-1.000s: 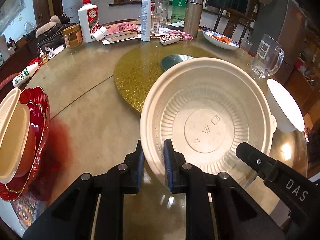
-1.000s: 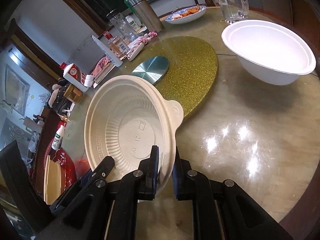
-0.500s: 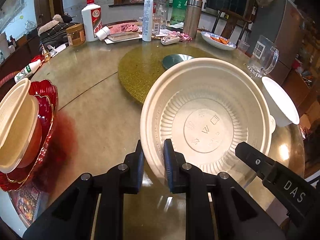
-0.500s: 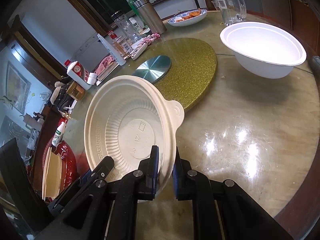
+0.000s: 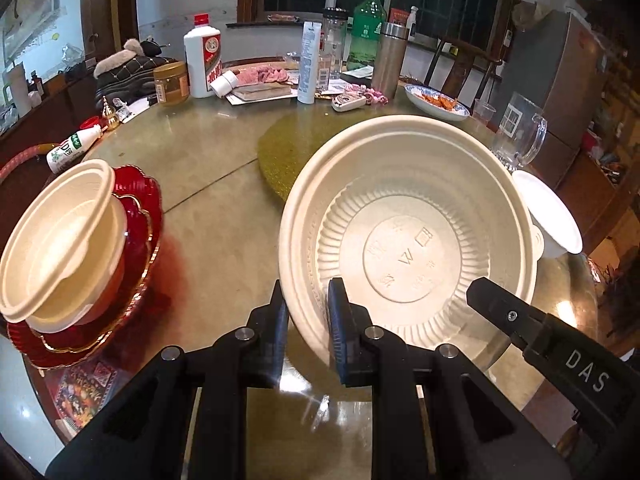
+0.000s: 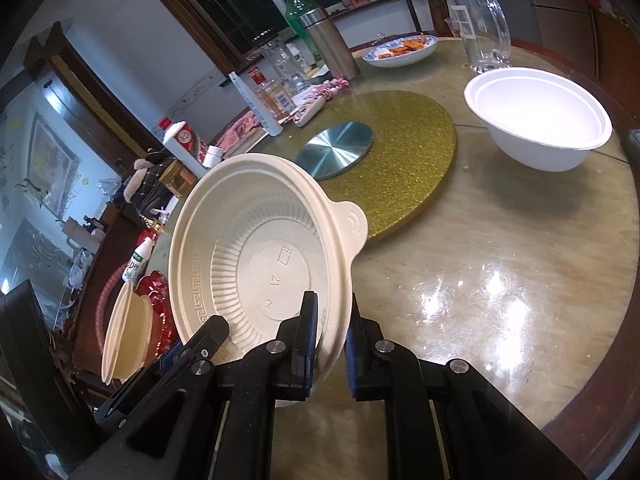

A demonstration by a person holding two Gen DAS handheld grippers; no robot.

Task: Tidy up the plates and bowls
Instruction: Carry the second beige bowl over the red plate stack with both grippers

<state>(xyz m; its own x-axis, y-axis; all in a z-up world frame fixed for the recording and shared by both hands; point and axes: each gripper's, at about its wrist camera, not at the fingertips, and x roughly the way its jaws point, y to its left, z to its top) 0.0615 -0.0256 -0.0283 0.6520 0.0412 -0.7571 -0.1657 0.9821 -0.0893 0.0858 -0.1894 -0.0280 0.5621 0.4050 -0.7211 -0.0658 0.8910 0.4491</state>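
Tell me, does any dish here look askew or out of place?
Yes. The small beige bowl leans tilted on the red plates instead of sitting flat. Both grippers clamp the large beige bowl's rim, holding it tilted.

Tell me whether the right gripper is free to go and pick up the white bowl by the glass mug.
Probably not yet: the right gripper is shut on the beige bowl, shared with the left gripper. The white bowl itself sits unobstructed.

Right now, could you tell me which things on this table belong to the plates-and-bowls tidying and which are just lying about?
Part of the job:
- cream bowl, gripped at its rim by the left tool and right tool
- small cream bowl on the red plate
- white bowl

Lying about:
- glass mug
- green bottle
- steel flask
- dish of food
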